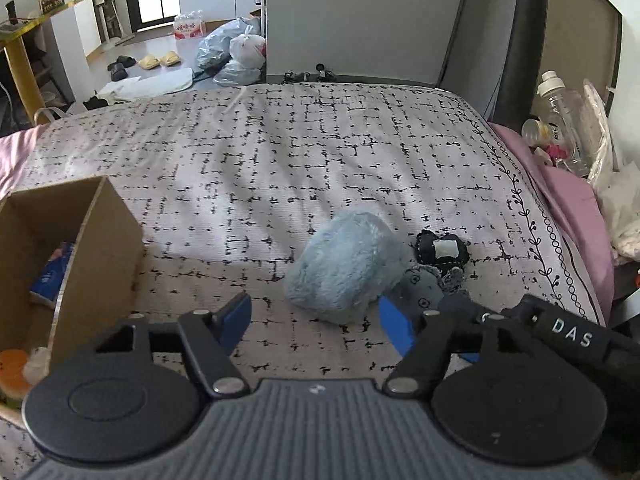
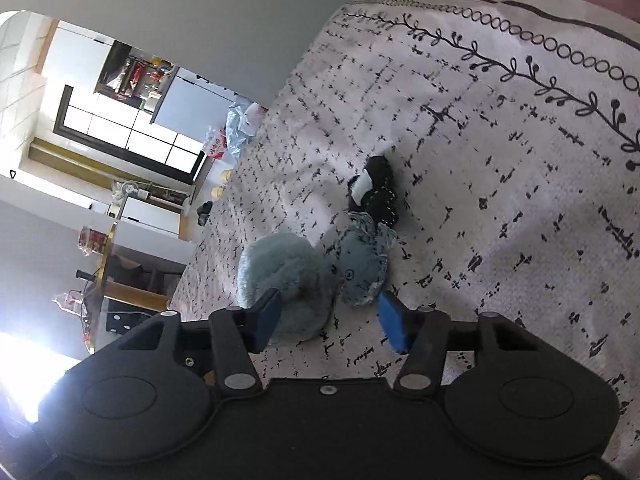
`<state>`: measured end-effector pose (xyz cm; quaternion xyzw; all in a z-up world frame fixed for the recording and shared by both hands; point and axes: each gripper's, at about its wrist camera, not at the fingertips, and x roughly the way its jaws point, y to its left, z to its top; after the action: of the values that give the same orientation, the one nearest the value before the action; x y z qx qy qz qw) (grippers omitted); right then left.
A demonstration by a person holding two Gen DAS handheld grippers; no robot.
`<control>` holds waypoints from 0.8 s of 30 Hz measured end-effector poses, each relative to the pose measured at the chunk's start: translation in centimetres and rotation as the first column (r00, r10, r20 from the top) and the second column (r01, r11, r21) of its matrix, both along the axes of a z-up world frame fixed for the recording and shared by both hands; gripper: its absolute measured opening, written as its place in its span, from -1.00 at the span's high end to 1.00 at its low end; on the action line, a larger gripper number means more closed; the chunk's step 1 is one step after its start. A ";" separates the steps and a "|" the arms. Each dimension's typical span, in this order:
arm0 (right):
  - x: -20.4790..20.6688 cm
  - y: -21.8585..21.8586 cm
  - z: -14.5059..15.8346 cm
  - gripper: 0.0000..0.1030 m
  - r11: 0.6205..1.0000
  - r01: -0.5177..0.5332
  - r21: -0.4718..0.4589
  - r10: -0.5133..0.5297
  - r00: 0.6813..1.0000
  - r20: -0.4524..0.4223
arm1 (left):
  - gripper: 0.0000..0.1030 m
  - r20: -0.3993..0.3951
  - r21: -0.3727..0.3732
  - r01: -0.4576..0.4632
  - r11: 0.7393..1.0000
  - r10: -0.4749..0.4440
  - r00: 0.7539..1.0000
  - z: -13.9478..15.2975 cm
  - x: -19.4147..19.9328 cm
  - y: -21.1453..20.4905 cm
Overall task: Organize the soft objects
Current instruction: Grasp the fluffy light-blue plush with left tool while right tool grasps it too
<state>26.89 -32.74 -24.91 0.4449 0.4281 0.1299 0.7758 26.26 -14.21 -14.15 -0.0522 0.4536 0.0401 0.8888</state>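
Note:
A fluffy light-blue plush (image 1: 346,266) lies on the patterned bedspread (image 1: 280,152). A small grey felt toy (image 1: 424,286) and a black toy with a white patch (image 1: 440,250) lie just right of it. My left gripper (image 1: 316,326) is open, just short of the blue plush. My right gripper (image 2: 332,322) is open and tilted, its fingers on either side of the near edge of the blue plush (image 2: 286,276) and grey toy (image 2: 362,268). The black toy (image 2: 374,194) lies beyond. The right gripper's body (image 1: 560,332) shows in the left wrist view.
An open cardboard box (image 1: 60,256) with a blue packet and bottles stands at the left on the bed. A nightstand with bottles and bags (image 1: 560,128) is at the right. Plastic bags (image 1: 236,52) and slippers lie on the floor beyond the bed.

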 end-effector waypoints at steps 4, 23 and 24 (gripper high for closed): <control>0.2 -0.2 -0.5 0.05 1.000 0.008 0.017 -0.007 1.000 -0.023 | -0.34 0.013 -0.007 0.016 1.000 -0.016 1.000 -0.5 0.7 -0.5; 0.9 0.5 -1.2 0.09 0.999 -0.023 0.043 0.024 0.999 -0.035 | 0.41 -0.008 -0.075 0.042 0.996 -0.043 0.999 -4.3 4.1 1.2; 1.0 0.6 -1.2 0.09 0.999 -0.026 0.044 0.028 0.999 -0.033 | 0.43 -0.004 -0.103 0.029 0.994 -0.029 1.000 -4.2 4.0 1.6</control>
<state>27.87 -32.13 -26.14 0.4578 0.4442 0.1422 0.7569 30.31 -12.57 -18.39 -0.0913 0.4581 0.0038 0.8842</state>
